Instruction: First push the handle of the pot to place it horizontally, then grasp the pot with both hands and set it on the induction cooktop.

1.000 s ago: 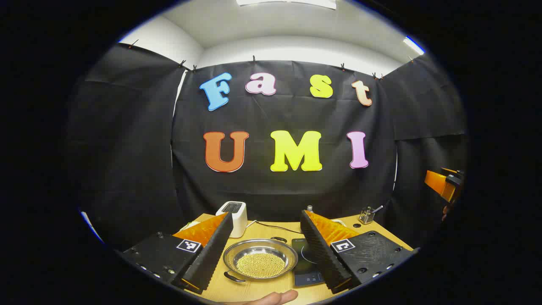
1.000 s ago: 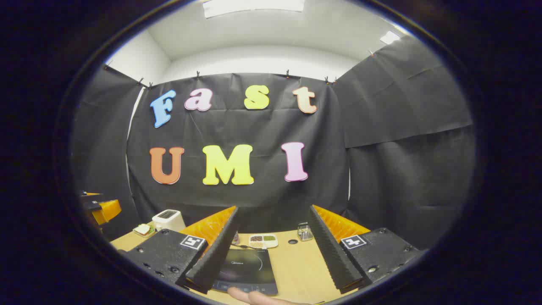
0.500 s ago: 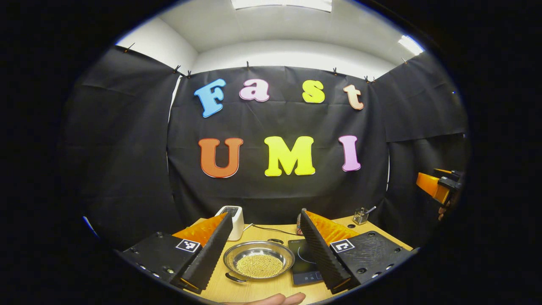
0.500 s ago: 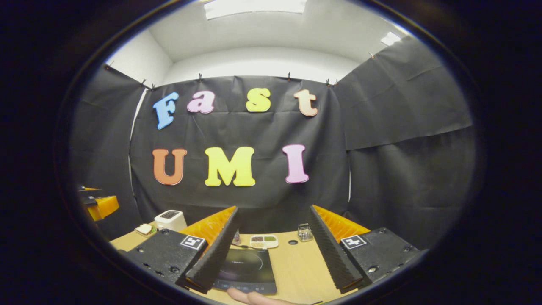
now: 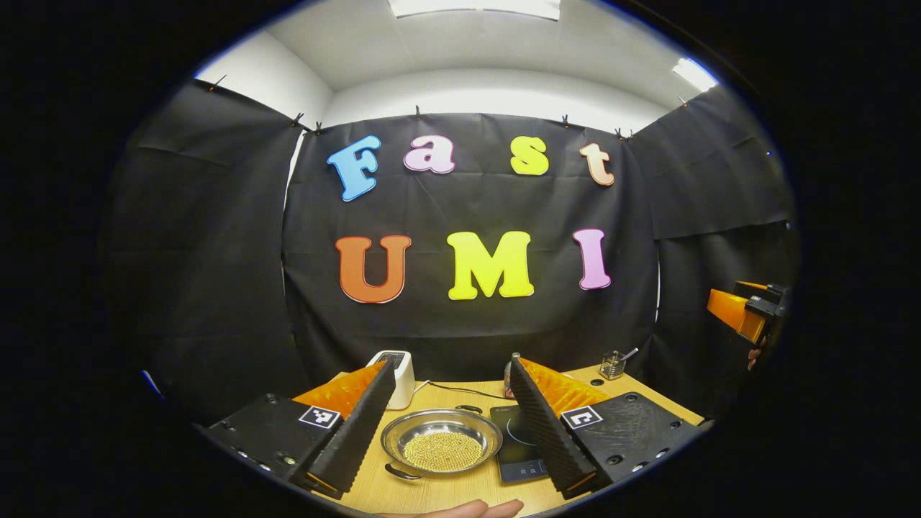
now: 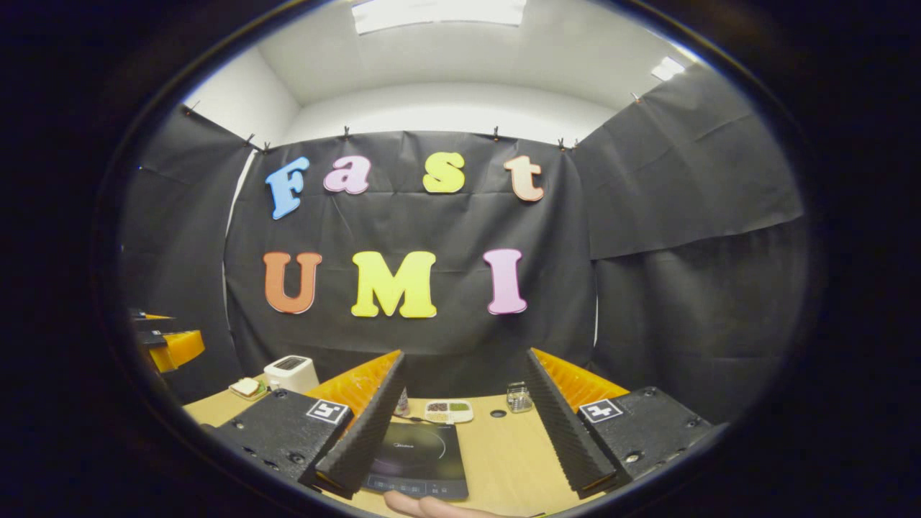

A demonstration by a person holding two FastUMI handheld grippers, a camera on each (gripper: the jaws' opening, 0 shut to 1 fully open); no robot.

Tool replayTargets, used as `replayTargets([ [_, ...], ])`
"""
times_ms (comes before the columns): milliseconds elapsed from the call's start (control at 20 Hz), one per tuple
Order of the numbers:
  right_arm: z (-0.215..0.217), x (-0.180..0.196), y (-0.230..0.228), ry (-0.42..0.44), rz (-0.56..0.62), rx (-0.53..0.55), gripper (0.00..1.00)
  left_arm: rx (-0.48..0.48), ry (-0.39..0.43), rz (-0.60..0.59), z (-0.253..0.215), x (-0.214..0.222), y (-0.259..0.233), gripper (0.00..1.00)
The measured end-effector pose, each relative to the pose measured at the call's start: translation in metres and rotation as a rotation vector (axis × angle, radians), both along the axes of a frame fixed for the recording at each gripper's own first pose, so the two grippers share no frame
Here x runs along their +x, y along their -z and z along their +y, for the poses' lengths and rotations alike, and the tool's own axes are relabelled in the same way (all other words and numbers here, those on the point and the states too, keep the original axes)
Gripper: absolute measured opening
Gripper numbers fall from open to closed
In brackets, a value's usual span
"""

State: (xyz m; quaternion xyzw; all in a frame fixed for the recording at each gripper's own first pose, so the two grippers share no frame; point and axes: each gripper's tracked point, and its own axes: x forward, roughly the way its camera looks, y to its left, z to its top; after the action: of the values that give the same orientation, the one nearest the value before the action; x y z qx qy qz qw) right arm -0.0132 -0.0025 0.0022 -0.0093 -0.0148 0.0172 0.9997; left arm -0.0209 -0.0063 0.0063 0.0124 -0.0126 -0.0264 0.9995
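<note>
Pot (image 5: 441,440) sits on the wooden tabletop (image 5: 432,493), shallow metal thing full of small golden beads, one dark handle (image 5: 400,473) pointing toward the camera. Induction cooktop (image 5: 519,444) is just beside it on the right. Left gripper (image 5: 450,421) hangs above with fingers spread wide, holding nothing. Same deal for the right gripper (image 6: 464,424), fingers apart over the cooktop's front. White toaster (image 5: 398,375) sits farther back.

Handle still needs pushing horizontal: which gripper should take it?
Left, probably. The open left gripper frames the shallow steel pot of yellow beads; the open right gripper faces the black induction cooktop.
</note>
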Motion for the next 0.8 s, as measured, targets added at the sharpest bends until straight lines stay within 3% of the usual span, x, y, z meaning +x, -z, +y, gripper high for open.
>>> replayTargets([
  [400, -0.003, 0.004, 0.007, 0.01, 0.006, -0.006, 1.0, 0.009, 0.007, -0.001, 0.001, 0.003, 0.009, 0.95],
  [450, -0.004, 0.005, 0.008, 0.01, 0.007, -0.006, 1.0, 0.016, 0.017, 0.01, -0.001, 0.005, 0.014, 0.85],
  [500, -0.005, 0.005, 0.008, 0.01, 0.007, -0.006, 0.99, 0.031, 0.04, 0.014, -0.004, 0.006, 0.017, 0.93],
  [550, -0.005, 0.006, 0.009, 0.012, 0.008, -0.005, 1.0, 0.046, 0.057, 0.017, -0.008, 0.007, 0.019, 0.75],
  [600, -0.005, 0.007, 0.009, 0.013, 0.01, -0.004, 0.99, 0.064, 0.059, 0.022, -0.005, 0.009, 0.024, 0.78],
  [750, -0.005, 0.009, 0.012, 0.01, 0.016, 0.001, 0.99, 0.127, 0.07, 0.065, -0.006, 0.018, 0.042, 0.43],
  [800, -0.005, 0.009, 0.013, 0.01, 0.018, -0.001, 0.99, 0.139, 0.061, 0.085, -0.003, 0.015, 0.049, 0.52],
])
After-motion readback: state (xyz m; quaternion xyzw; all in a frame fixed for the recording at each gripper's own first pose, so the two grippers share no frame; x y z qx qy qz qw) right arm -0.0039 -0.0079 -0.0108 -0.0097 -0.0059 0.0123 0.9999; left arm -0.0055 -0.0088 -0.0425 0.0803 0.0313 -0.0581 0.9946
